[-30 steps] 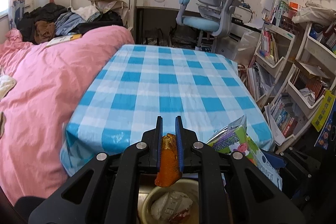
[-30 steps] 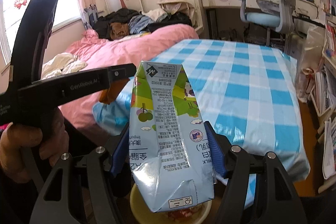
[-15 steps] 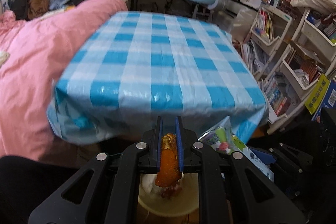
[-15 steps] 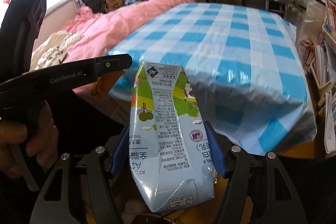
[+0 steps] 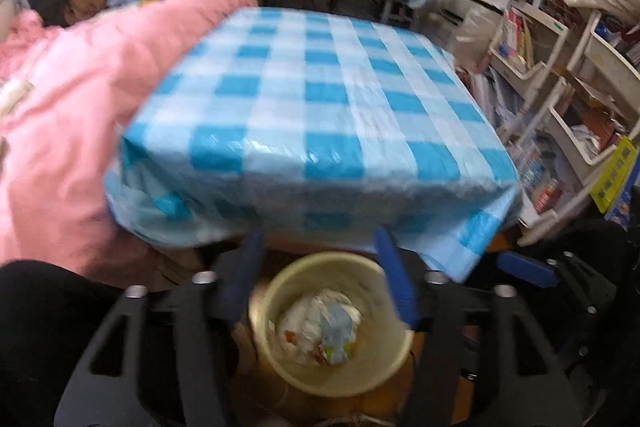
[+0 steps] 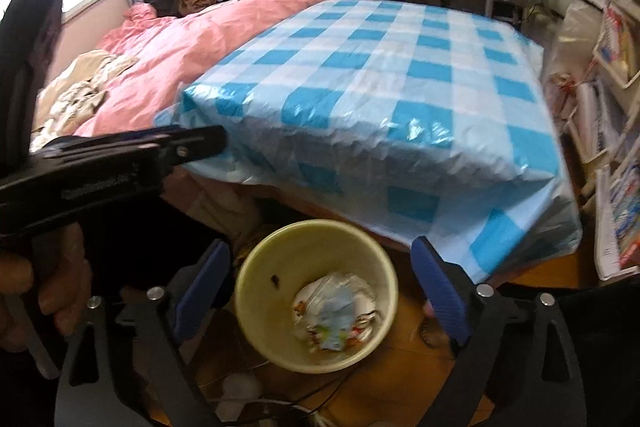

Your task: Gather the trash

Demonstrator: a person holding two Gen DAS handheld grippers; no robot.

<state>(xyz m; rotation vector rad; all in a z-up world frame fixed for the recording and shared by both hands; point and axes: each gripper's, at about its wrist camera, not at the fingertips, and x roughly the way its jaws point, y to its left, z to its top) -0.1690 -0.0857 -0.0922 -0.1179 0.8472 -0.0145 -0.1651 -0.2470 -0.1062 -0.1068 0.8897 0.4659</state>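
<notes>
Yellow plastic makes the little trash bin (image 5: 332, 323), and it sits on the wooden floor (image 6: 404, 359) right under both grippers. In the left wrist view the left gripper (image 5: 320, 267) has its blue pads (image 5: 394, 279) spread apart, one on each side of the bin's rim, and nothing is between them. Its jaws have just been opening. The picture is a bit blurry there.

In the right wrist view the right gripper (image 6: 320, 279) is spread very wide too. Its jaws have also just been opening, and nothing is between them. The bin (image 6: 316, 299) sits in the gap, a little nearer the left pad (image 6: 204, 283).

Down inside the bin lies the trash (image 6: 336, 311): a crumpled carton with light blue, white and some red and green on it. It rests on the bottom of the bin, below the jaws and not touching them. In the left wrist view the same trash (image 5: 320, 327) shows in the middle of the bin.

Just past the jaw tips is the table with a blue and white checked plastic cloth (image 6: 392, 95). Its near edge hangs over, just beyond the bin. To the left of the jaws is a bed with a pink blanket (image 6: 192, 39). In the right wrist view a hand (image 6: 52, 291) holds the black handle of the left gripper at the left side.
</notes>
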